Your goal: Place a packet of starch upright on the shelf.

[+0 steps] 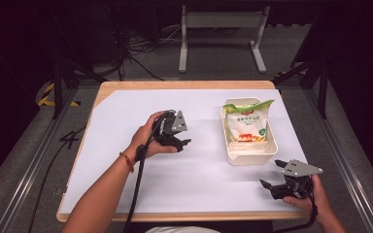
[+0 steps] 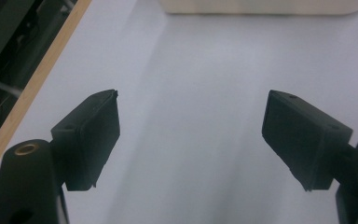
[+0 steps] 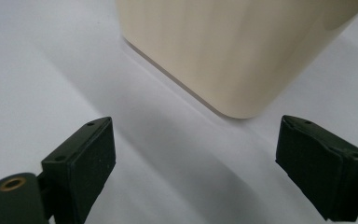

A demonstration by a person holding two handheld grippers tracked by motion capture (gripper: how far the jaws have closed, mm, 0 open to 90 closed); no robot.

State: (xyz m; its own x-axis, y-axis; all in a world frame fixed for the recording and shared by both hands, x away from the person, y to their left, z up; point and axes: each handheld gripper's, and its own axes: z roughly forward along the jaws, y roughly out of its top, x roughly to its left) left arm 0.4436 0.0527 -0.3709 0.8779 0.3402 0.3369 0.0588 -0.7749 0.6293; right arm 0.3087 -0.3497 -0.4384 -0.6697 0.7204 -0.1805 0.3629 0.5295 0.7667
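Note:
A cream plastic bin [image 1: 250, 154] stands right of centre on the white sheet. Inside it leans a white snack bag [image 1: 246, 124] with a green top. Left of the bin a hand holds my left gripper [image 1: 182, 132] open just above the sheet, its jaws pointing toward the bin. In the left gripper view, the left gripper [image 2: 193, 126] is empty, with the bin's wall [image 2: 261, 7] far ahead. Near the front right corner my right gripper [image 1: 272, 174] is open and empty. In the right gripper view, the right gripper [image 3: 196, 154] faces the bin's near corner [image 3: 233, 51] from close by.
The white sheet [image 1: 141, 102] covers most of the wooden table [image 1: 184, 84], whose edge [image 2: 42, 70] shows beside my left jaw. Dark floor, cables and a metal frame [image 1: 221, 22] lie beyond the far edge. Black cables trail from both grippers toward the front.

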